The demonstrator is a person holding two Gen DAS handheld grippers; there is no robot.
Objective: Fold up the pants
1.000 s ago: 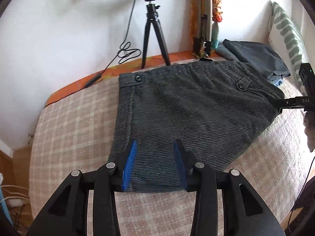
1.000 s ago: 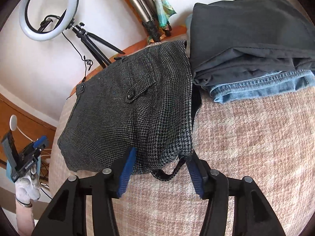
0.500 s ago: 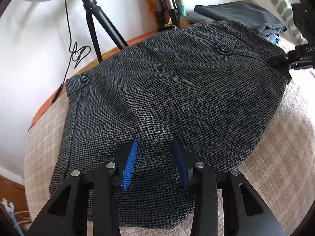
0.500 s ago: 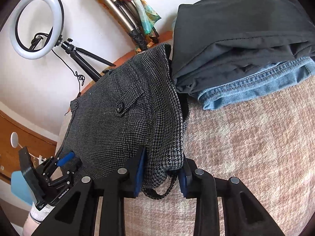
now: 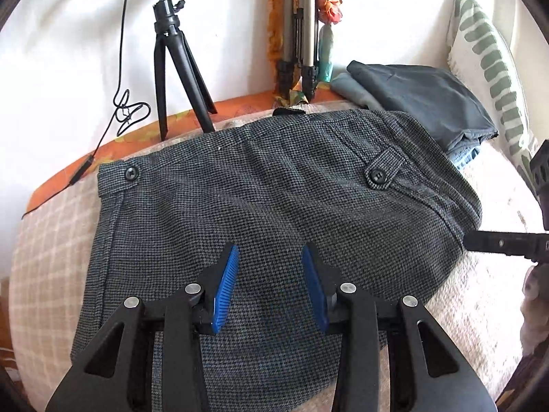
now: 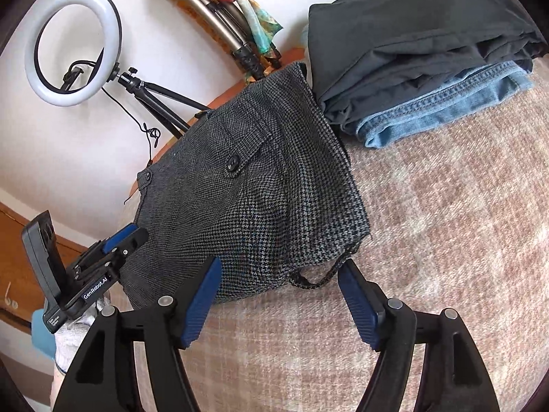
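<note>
Both tongs wide, holding nothing | pants (image 5: 274,206) folded mid-bed, floppy thick tweed | I'd pinch the near folded edge

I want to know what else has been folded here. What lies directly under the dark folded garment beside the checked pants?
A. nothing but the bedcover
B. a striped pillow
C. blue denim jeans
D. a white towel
C: light blue denim jeans show beneath the dark folded garment, right of the checked pants.

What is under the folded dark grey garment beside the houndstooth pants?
Under the dark grey garment lie folded blue jeans, only their edge showing; anything further beneath is covered.
</note>
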